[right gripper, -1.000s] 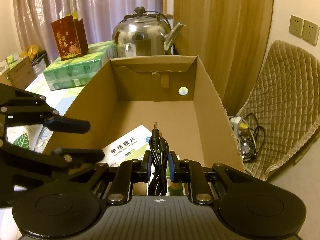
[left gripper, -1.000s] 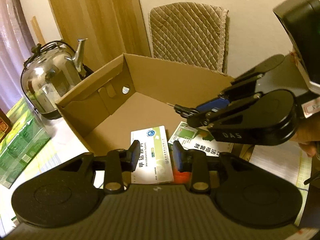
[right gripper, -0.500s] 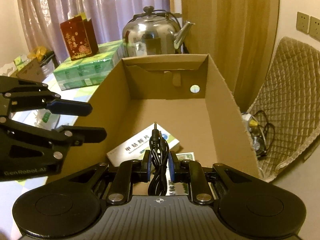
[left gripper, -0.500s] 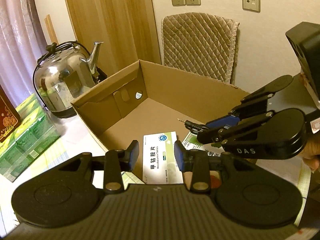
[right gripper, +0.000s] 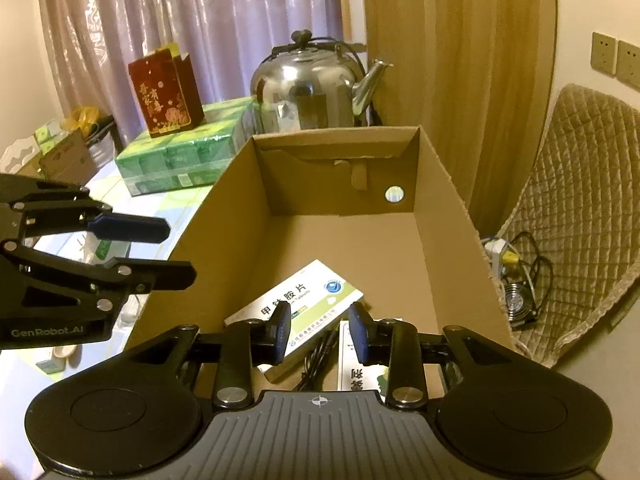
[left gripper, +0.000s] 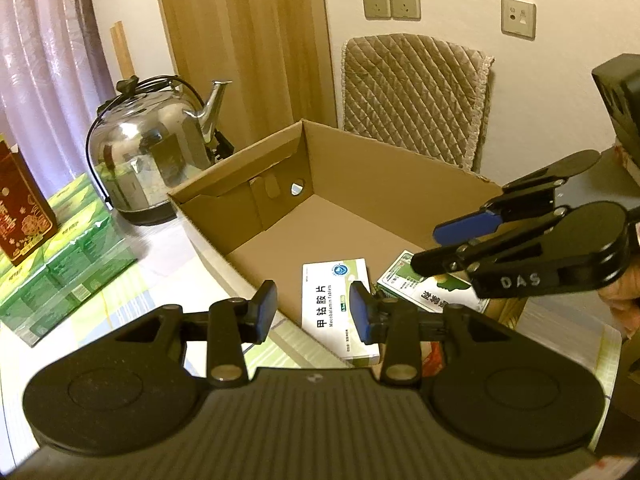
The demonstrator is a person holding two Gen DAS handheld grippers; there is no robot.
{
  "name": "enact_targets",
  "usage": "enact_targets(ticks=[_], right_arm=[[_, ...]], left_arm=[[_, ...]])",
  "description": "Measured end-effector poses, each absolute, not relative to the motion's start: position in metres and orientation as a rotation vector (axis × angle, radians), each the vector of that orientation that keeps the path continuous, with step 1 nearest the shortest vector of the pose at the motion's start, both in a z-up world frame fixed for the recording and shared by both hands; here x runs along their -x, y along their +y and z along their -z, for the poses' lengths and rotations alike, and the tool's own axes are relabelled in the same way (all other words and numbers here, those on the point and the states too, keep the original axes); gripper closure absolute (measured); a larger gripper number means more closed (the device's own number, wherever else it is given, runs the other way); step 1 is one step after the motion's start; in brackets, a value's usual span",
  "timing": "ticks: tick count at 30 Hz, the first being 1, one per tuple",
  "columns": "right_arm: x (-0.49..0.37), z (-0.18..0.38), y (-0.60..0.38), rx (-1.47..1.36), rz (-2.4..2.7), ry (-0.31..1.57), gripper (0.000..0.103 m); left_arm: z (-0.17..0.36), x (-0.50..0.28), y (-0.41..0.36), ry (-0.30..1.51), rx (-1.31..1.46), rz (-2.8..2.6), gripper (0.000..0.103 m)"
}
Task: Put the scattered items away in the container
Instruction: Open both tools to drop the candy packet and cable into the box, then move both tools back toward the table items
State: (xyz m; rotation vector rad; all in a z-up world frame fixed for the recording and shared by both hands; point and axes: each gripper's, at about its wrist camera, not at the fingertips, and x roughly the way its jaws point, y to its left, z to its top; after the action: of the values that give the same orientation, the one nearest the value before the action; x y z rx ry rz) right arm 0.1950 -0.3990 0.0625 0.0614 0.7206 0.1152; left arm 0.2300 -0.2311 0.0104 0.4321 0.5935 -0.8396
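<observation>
Warm, dim indoor light, yellowish cast, bright glare patches on the kettle (right gripper: 308, 92), soft shadows inside the box (right gripper: 340, 236), strong fisheye bending and dark corners, slight softness throughout

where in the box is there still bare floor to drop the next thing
The far half of the cardboard box floor is bare, bordered by the back wall with the round hole and both side walls. The near end is crowded: the white medicine box, the black cable and a second green-printed box lie together there, under the open right gripper.
</observation>
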Motion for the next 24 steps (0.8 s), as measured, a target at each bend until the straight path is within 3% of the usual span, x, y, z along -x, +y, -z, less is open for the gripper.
enact_targets(ticks=[14,19,24], right_arm=[[-0.18,-0.11,-0.356,-0.021,-0.171,0.608,0.063],[-0.177,-0.127,-0.32,-0.01,-0.237,0.554,0.043],[-0.176,-0.133,-0.279,0.015,-0.319,0.525,0.034]], left_arm=[[-0.032,-0.233,-0.158,0.6,-0.302,0.748,0.065],[-0.031,-0.24,-0.099,0.628,-0.241,0.62,0.059],[-0.027,-0.246,-0.039,0.654,-0.215,0.48,0.056]])
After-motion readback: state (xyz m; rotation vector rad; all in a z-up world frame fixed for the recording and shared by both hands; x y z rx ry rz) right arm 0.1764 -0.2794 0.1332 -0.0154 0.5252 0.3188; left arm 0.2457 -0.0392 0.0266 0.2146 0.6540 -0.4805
